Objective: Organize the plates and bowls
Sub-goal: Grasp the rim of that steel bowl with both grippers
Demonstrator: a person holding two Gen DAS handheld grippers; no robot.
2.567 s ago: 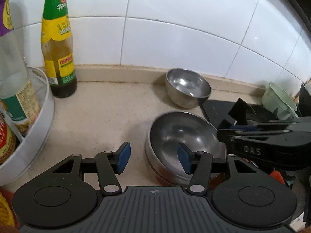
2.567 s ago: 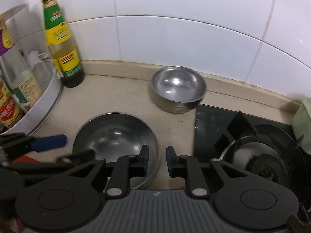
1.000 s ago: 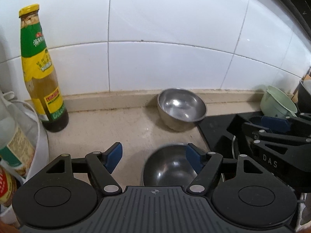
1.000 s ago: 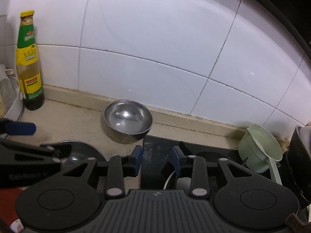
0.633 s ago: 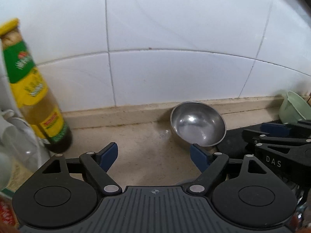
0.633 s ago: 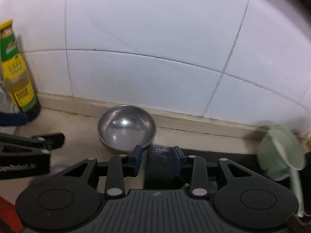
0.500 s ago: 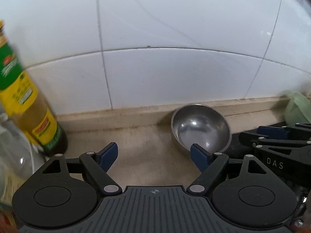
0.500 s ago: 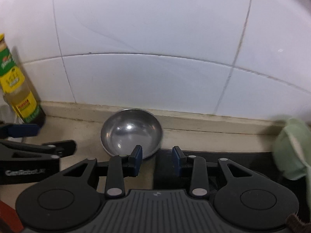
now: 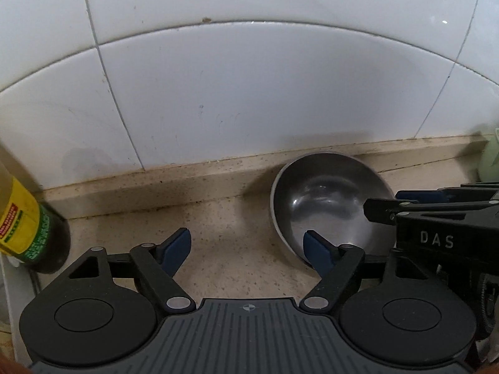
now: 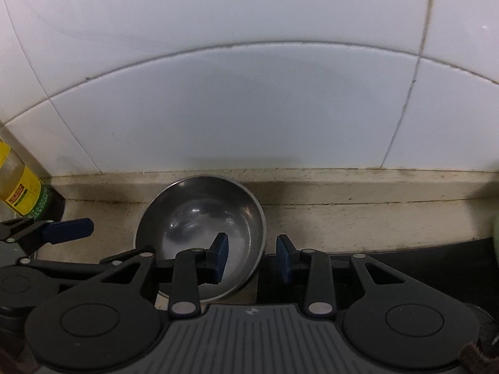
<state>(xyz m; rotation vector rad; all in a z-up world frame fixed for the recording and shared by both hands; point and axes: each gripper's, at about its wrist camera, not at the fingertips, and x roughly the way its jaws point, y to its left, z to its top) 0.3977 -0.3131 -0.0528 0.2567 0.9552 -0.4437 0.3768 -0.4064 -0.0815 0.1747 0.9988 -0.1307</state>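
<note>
My right hand-held gripper [image 10: 251, 255] has its two blue pads parted, and the near right rim of the one steel bowl [image 10: 199, 230] sits between them: the left pad is inside the bowl, the right pad outside it, and neither is pressing on the metal as far as I can tell. My left hand-held gripper [image 9: 246, 247] is spread wide and holds nothing; its right pad [image 9: 316, 251] is in front of the bowl's left wall, though I can't say whether it touches, and its left pad hangs over bare table [image 9: 218, 227]. So that's one bowl, two hand-held grippers, four blue pads. The bowl stands upright on the speckled beige table, pushed back near the low ledge under the white tiled wall [image 10: 249, 93]. Just to its right lies the black edge of a stove top [image 10: 405, 249]. Off to the left stands one bottle [image 9: 28, 233] with a yellow and green label, well apart from the bowl. At the far right edge there's one pale green object [image 9: 489, 159], too cropped to name.
</note>
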